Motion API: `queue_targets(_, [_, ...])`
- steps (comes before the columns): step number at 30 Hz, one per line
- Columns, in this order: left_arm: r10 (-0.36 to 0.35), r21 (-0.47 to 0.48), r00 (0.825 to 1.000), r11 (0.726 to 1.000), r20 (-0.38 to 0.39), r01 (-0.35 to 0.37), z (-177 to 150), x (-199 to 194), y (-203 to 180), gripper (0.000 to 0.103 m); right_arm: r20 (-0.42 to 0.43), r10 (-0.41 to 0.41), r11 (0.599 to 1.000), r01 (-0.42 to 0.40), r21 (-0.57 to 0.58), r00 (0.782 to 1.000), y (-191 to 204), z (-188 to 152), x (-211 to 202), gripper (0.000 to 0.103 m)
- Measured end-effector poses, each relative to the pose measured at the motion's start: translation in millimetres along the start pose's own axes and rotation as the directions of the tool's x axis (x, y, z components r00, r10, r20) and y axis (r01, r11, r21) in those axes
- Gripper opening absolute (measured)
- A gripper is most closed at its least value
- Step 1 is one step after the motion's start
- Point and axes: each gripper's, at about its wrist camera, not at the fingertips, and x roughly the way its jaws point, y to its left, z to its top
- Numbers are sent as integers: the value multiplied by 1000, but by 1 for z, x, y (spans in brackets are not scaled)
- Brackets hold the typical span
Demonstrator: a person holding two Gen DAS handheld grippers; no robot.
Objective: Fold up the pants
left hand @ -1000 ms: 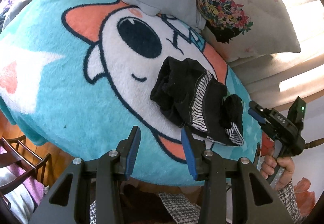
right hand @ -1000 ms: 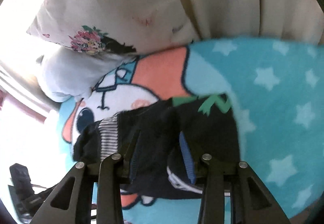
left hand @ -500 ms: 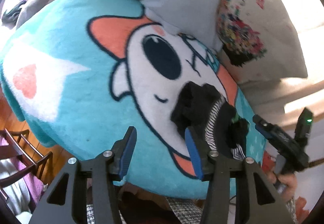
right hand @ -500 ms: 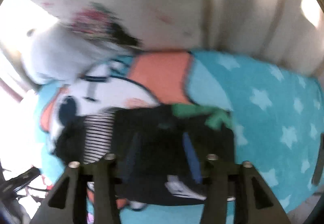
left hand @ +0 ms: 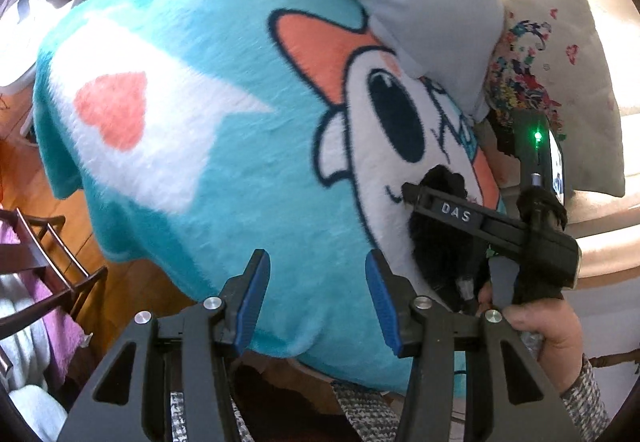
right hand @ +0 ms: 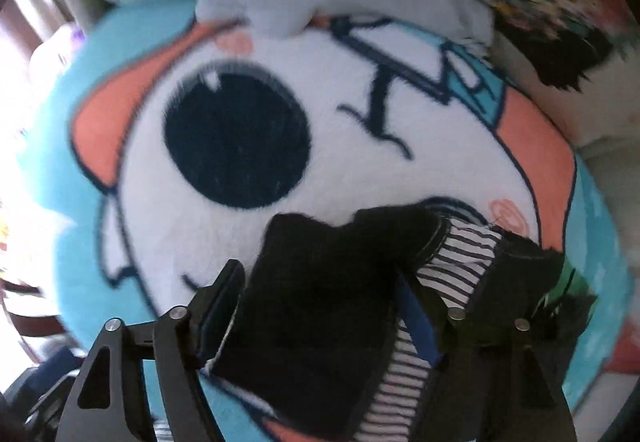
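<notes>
The pants (right hand: 320,306) lie bunched on the blanket (left hand: 224,178); folding is barely begun. Right tool (right hand: 320,306) straddles them, gaping; left tool (left hand: 316,298) is held apart, empty.

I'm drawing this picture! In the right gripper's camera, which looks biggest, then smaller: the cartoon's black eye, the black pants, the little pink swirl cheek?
1. Black pants: the largest dark patch, though they lie nearest the camera, which inflates them.
2. Cartoon's black eye: clearly smaller than the pants.
3. Pink swirl cheek: by far the smallest.
</notes>
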Motion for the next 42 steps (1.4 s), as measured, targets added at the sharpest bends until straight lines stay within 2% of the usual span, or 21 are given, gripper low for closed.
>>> queue_targets(2, [-3, -5, 1000, 1000, -13, 3, -1, 2, 4, 48, 6, -3, 1000, 2, 16, 1000, -2, -1, -1, 83])
queue_targets(3, [-7, -6, 1000, 1000, -18, 7, -1, 3, 6, 48, 4, 12, 1000, -12, 17, 1000, -4, -2, -2, 79])
queue_targets(5, [-24, 1, 999, 1000, -28, 24, 0, 5, 7, 48, 6, 26, 999, -26, 33, 1000, -13, -4, -6, 55])
queue_targets(6, [-31, 5, 999, 999, -32, 31, 0, 7, 7, 48, 8, 36, 998, -36, 49, 999, -20, -6, -8, 39])
queue_targets(7, [-37, 7, 999, 999, -37, 37, 0, 8, 6, 48, 18, 46, 997, -47, 61, 999, -27, -8, -11, 30])
queue_targets(10, [-54, 14, 997, 998, -57, 54, 1, 14, 3, 48, 51, 101, 990, -105, 94, 994, -46, -16, -23, 26])
queue_targets(14, [-57, 22, 995, 998, -86, 59, -1, 24, -6, 48, 106, 163, 975, -177, 133, 981, -70, -29, -41, 25])
queue_targets(20, [-40, 52, 996, 998, -78, 45, -14, 23, -30, 48, 186, 312, 918, -346, 195, 932, -120, -46, -67, 26])
queue_targets(22, [-32, 63, 997, 997, -68, 37, -19, 21, -42, 48, 203, 335, 904, -375, 206, 920, -119, -45, -74, 26])
queue_targets(28, [-6, 126, 999, 992, -33, 10, -27, 17, -90, 48, 273, 422, 818, -493, 297, 865, -185, -66, -78, 26])
queue_targets(33, [16, 199, 998, 980, -63, -4, -33, 37, -138, 48, 304, 453, 769, -540, 343, 838, -244, -84, -68, 26])
queue_targets(35, [25, 240, 997, 971, -75, -7, -38, 48, -159, 48, 309, 454, 766, -543, 343, 836, -261, -89, -61, 28])
queue_targets(38, [35, 300, 993, 954, -109, -1, -49, 71, -192, 48, 284, 434, 789, -513, 339, 855, -275, -92, -47, 41])
queue_targets(40, [47, 331, 991, 944, -125, -3, -58, 83, -208, 48, 291, 427, 784, -510, 353, 856, -288, -99, -45, 56])
queue_targets(42, [44, 332, 989, 943, -141, 6, -65, 91, -217, 48, 315, 411, 773, -510, 377, 855, -305, -108, -47, 62])
